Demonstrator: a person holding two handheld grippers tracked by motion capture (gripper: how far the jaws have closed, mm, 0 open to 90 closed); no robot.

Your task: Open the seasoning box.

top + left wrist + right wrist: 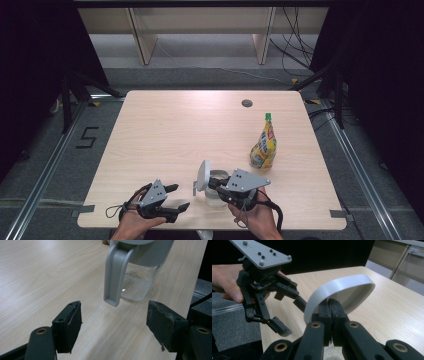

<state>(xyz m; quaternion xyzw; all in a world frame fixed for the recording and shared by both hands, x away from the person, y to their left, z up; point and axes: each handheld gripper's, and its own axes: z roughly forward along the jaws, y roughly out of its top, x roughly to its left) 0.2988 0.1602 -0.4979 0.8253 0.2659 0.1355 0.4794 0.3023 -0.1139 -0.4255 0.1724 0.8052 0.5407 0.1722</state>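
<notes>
1. Table (170,135): light wood, seen from above; the person's hands enter at its near edge.
2. Jug (140,277): clear body with grey rim and handle, standing on the table near the front edge, between the two grippers. In the high view it sits at (216,192), partly behind the right gripper.
3. Lid (342,295): white, round, tilted up on edge above the jug's mouth; in the high view it stands at the jug's left side (202,175).
4. Right gripper (330,312): jaws pressed together on the lid's rim, pinching it. In the high view the gripper lies just right of the jug (220,186).
5. Left gripper (113,325): jaws spread wide with nothing between the pads; the jug's handle hangs just ahead of them, apart from both. In the high view it rests low at the table's front left (178,197).
6. Bottle (264,142): yellow, green cap, upright on the table's right side, well apart from the jug.
</notes>
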